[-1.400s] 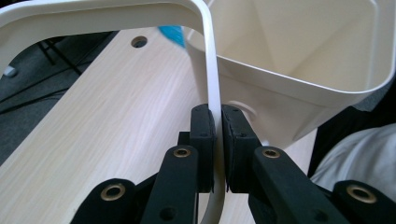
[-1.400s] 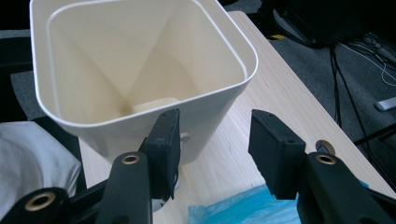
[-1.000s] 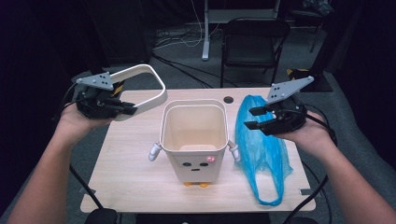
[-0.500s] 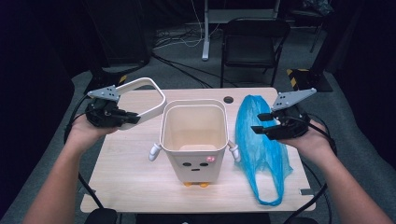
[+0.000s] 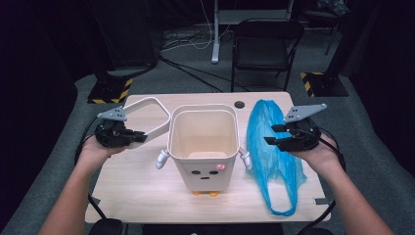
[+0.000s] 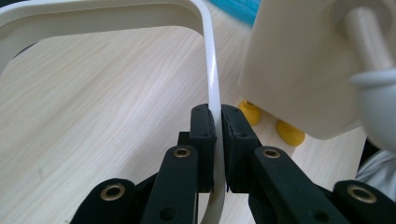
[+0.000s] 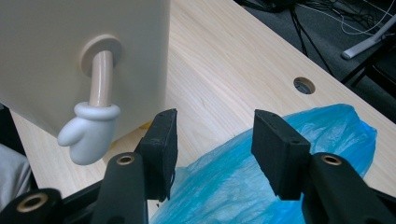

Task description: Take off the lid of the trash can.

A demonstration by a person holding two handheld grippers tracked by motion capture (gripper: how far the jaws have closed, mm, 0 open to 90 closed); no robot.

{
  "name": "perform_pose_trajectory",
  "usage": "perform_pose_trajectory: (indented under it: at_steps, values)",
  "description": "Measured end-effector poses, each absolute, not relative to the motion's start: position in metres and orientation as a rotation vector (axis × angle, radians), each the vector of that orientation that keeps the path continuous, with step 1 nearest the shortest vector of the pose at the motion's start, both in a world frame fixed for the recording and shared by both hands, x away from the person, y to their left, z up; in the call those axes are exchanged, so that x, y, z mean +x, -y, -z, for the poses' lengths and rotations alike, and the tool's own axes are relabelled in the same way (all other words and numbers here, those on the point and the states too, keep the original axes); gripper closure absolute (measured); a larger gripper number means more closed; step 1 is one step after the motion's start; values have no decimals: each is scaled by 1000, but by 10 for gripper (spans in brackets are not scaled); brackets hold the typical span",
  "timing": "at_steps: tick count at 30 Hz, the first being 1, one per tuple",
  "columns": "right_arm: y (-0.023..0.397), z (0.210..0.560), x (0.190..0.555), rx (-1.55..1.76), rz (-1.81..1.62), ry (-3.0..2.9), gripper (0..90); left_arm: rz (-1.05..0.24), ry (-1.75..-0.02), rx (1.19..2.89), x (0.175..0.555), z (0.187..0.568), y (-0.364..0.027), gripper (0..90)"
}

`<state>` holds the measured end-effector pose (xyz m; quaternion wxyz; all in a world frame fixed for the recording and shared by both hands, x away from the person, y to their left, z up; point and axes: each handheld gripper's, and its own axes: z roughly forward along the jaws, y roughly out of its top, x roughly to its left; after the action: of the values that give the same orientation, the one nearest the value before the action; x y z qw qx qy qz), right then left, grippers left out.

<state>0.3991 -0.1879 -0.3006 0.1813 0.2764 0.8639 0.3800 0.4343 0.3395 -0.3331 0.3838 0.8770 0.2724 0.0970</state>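
Lining step in hand. The left tool (image 6: 217, 135) is clamped on the cream plastic retaining ring (image 5: 147, 104), held over the light wooden desk (image 5: 132, 181) left of the cream square bin (image 5: 203, 142). The right tool (image 7: 212, 149), jaws parted and just widening, hovers over the crumpled blue plastic bag (image 5: 271, 152) lying right of the bin; the likely next move is closing on it.

- The bin (image 5: 203, 147) stands mid-table (image 5: 132, 191).
- The rim frame (image 5: 147, 120) lies at its left, just beside it, clamped in the left gripper (image 5: 128, 137).
- The bag (image 5: 271, 152) lies on the table at the bin's right, under the right gripper (image 5: 275, 136).
- A chair (image 5: 266, 49) stands behind the table.
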Motion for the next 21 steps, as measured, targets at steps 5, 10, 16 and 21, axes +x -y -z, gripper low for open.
perform_pose_trajectory:
  at_steps: [5, 10, 16, 21]
  values:
    - [192, 309, 400, 808, -1097, -2401, 493, -247, -726, 2241, 433, 354, -343, 837]
    - [194, 318, 400, 823, -1070, -2383, 491, -238, -760, 2230, 434, 373, -349, 837]
    - [198, 326, 400, 841, -1051, -2356, 488, -234, -784, 2214, 433, 392, -353, 837]
    - [200, 334, 399, 850, -1023, -2338, 487, -234, -809, 2237, 433, 408, -353, 836]
